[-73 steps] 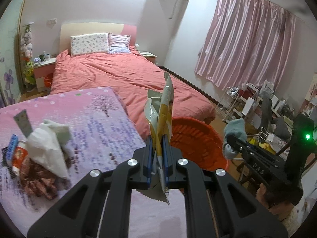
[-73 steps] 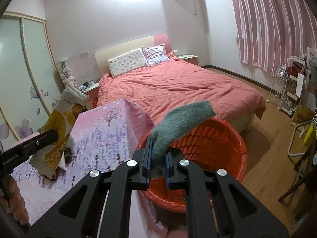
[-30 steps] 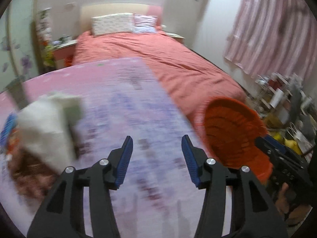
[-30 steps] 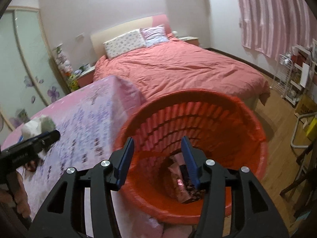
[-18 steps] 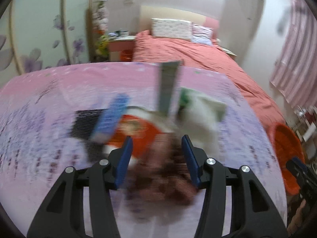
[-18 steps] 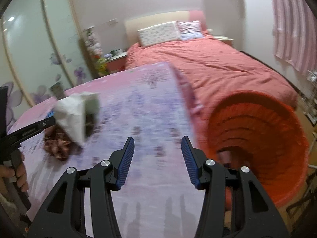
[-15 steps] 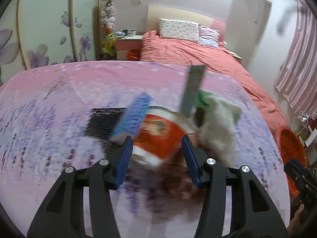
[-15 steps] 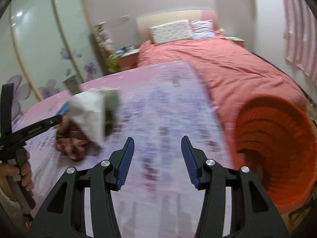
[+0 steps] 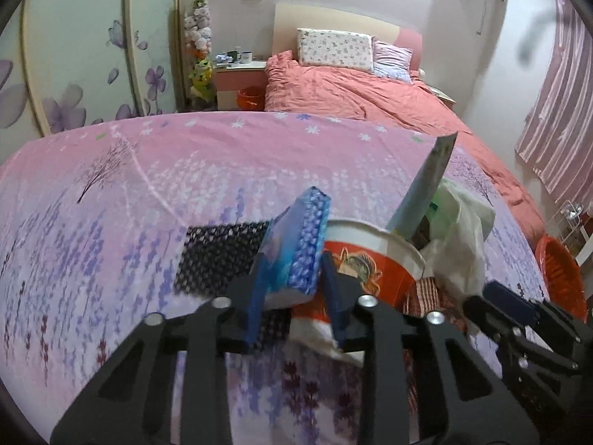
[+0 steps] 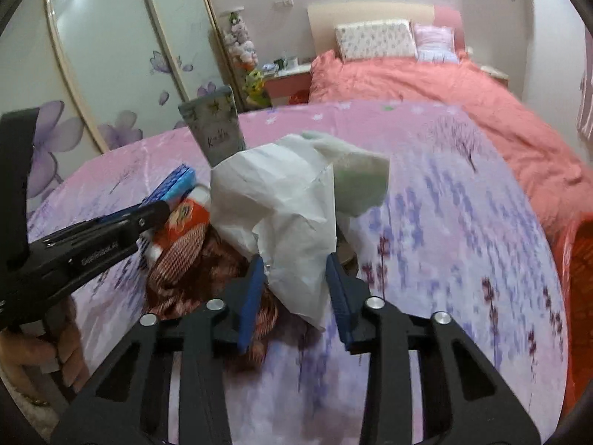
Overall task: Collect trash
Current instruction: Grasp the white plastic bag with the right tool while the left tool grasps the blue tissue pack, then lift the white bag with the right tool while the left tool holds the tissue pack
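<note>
The left gripper [image 9: 292, 306] has its jaws around the blue box [image 9: 292, 252]; they have just been closing, and the near end of the box sits between the pads, which look to be touching or nearly touching its sides. Whether the grip is firm yet cannot be told. The right gripper [image 10: 294, 296] has also just been closing, with the lower flap of the white bag [image 10: 285, 218] between its jaws; a narrow gap still shows on each side, so the pads do not seem to press on it yet.

A second ago both grippers stood wide and empty, the right one over the bin with trash already lying in it. Both have since swung back over the table [image 9: 129, 185] to the pile, so one load is judged done and the next pickup is starting.

Just behind the box lies the red cup [image 9: 367, 270] on its side, with a striped brown wrapper [image 10: 178, 267] beside it and a black mesh mat [image 9: 218, 256] underneath. A pale tube [image 10: 217, 129] sticks up from the pile.

Farther right, off the table edge, waits the bin [image 9: 561, 274]. Beyond is the bed [image 9: 352, 92].
</note>
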A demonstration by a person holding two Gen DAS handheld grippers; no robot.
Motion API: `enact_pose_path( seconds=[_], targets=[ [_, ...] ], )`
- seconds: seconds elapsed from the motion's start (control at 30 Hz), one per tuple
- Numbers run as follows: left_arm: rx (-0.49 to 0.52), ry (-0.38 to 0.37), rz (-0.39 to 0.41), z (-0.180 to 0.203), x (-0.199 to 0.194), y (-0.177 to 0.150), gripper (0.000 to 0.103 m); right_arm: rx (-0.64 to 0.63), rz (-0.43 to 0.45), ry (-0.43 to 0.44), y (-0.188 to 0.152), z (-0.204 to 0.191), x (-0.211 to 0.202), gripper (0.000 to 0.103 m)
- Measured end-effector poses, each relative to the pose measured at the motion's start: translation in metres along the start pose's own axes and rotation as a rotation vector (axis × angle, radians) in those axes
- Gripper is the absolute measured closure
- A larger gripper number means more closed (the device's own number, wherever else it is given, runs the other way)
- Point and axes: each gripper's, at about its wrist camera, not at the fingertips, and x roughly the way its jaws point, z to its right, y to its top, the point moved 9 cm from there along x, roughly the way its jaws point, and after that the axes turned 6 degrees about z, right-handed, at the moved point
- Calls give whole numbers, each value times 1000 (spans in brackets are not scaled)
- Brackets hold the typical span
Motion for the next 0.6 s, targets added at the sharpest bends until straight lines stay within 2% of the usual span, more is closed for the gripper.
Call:
enact_pose_path(
  seconds=[0.07, 0.33, 0.5, 0.6],
  targets=[
    [5, 15, -4, -3, 6, 1, 74, 15, -9, 13, 2, -1, 3, 88],
    [-50, 16, -52, -21, 30, -1, 79, 76, -8, 26, 11, 1, 16, 86],
    [-55, 7, -41, -24, 30, 1, 80, 79, 11, 17, 12, 4, 13, 60],
    [-63, -2, -45, -26, 35, 3, 80, 80, 9, 11, 12, 6, 15, 54]
  ],
)
